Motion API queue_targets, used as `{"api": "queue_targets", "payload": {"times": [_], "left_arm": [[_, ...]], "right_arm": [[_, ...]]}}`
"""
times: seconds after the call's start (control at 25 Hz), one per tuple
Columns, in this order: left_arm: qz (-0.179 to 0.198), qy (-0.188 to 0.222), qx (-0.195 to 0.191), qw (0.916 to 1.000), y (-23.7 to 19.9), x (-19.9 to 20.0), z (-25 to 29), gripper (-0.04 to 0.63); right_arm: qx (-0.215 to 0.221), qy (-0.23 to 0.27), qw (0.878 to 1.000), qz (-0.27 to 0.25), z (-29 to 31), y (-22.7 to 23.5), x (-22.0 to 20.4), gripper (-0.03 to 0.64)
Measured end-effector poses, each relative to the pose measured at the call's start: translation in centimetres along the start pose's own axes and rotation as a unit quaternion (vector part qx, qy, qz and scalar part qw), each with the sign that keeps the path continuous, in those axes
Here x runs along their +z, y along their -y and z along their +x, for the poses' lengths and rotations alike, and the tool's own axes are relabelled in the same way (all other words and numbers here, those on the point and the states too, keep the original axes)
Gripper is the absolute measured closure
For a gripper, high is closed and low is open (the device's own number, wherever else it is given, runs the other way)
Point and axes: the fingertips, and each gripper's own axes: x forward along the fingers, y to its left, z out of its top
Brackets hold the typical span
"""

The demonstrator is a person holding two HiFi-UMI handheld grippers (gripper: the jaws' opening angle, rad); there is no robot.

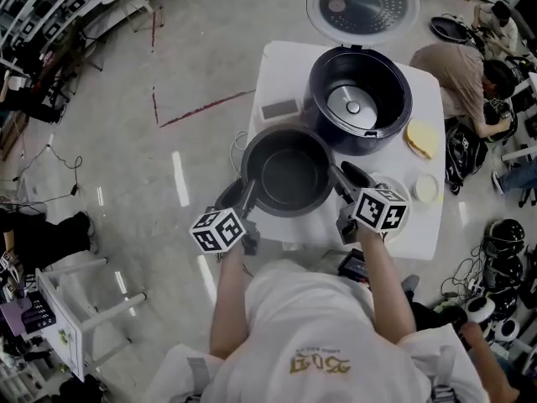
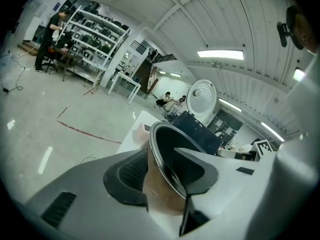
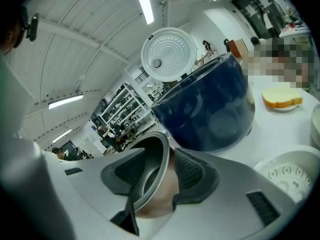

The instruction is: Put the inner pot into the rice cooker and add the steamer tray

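The dark inner pot stands on the white table, just in front of the open dark-blue rice cooker. My left gripper straddles the pot's left rim, one pad outside and one inside. In the left gripper view the pot's wall fills the gap between the left gripper's pads. My right gripper straddles the right rim the same way. In the right gripper view the pot's rim sits between the right gripper's pads. The white perforated steamer tray lies to the right of that gripper.
The cooker's lid stands open behind it. On the table lie a grey box, a yellow item on a plate and a small white bowl. A person crouches to the table's right. Gear lies on the floor around.
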Motion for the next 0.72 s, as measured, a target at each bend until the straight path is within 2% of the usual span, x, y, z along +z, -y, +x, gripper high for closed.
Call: {"api": "queue_targets", "payload": {"times": [0.2, 0.44, 0.56, 0.72], "left_arm": [[-0.017, 0.002, 0.013, 0.9998, -0.4, -0.3, 0.4, 0.466], [-0.031, -0.005, 0.005, 0.9995, -0.3, -0.5, 0.4, 0.476], [-0.033, -0.007, 0.003, 0.9994, -0.4, -0.3, 0.4, 0.477], [-0.047, -0.005, -0.002, 0.9989, -0.5, -0.1, 0.5, 0.479]], "right_arm": [[0.005, -0.024, 1.0, 0.004, 1.2, 0.9, -0.6, 0.466], [0.016, -0.031, 0.999, 0.016, 2.1, 1.2, -0.7, 0.477], [0.024, -0.032, 0.999, 0.022, 2.3, 1.2, -0.8, 0.56], [0.028, -0.033, 0.998, 0.037, 2.7, 1.3, -1.0, 0.555]]}}
